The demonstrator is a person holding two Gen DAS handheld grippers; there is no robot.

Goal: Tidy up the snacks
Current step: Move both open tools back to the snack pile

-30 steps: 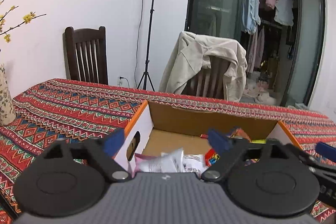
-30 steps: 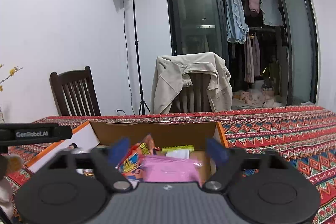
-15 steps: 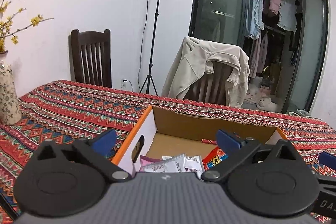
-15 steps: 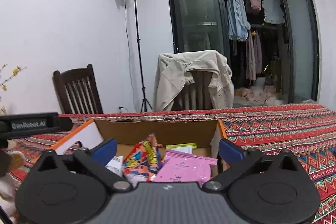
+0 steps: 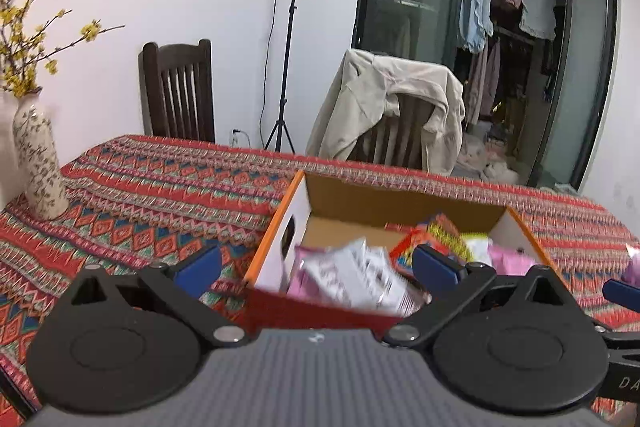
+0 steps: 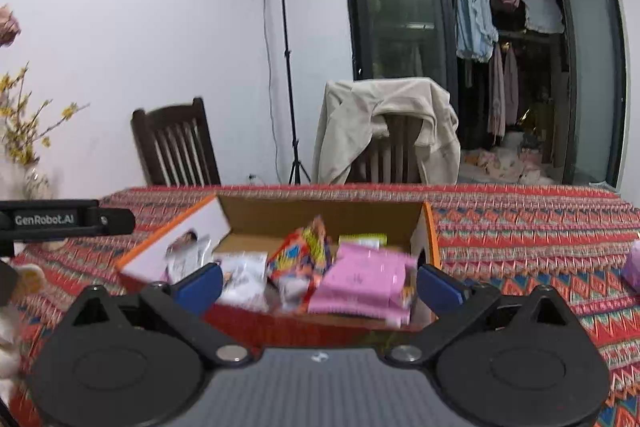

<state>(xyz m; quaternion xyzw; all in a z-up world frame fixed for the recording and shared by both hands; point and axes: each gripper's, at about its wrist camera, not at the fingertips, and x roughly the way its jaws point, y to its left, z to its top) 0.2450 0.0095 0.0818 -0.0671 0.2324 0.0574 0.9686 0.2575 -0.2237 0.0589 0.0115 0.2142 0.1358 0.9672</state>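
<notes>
Straight ahead of both grippers, an open cardboard box (image 6: 248, 219) with orange-edged flaps is seen on a table covered by a red patterned cloth (image 6: 520, 227).

From the right wrist view, the right gripper (image 6: 318, 285) is shown with its blue-tipped jaws spread wide apart and nothing clamped between them. Just beyond the gap between the jaws, snack packets are seen lying inside the box: a pink packet (image 6: 362, 281) nearest the right jaw, a red and yellow packet (image 6: 302, 255) standing tilted at the middle, and a white packet (image 6: 244, 277) towards the left jaw. A yellow-green item (image 6: 362, 239) is glimpsed behind the pink packet, at the far wall of the box. Far out to the right of the jaws, part of a pale purple packet (image 6: 632, 267) is seen on the cloth at the picture's edge.

From the left wrist view, the left gripper (image 5: 316, 265) is likewise shown with jaws wide apart and empty. The same box (image 5: 400, 199) sits ahead, mostly beyond the right jaw, with a blurred white and pink packet (image 5: 352, 273) between the jaws' lines. Well off to the left of the jaws, a patterned vase (image 5: 38, 159) holding yellow-flowered branches is seen. Beyond the table, two dark wooden chairs are visible, one draped with a beige jacket (image 5: 384, 107).
</notes>
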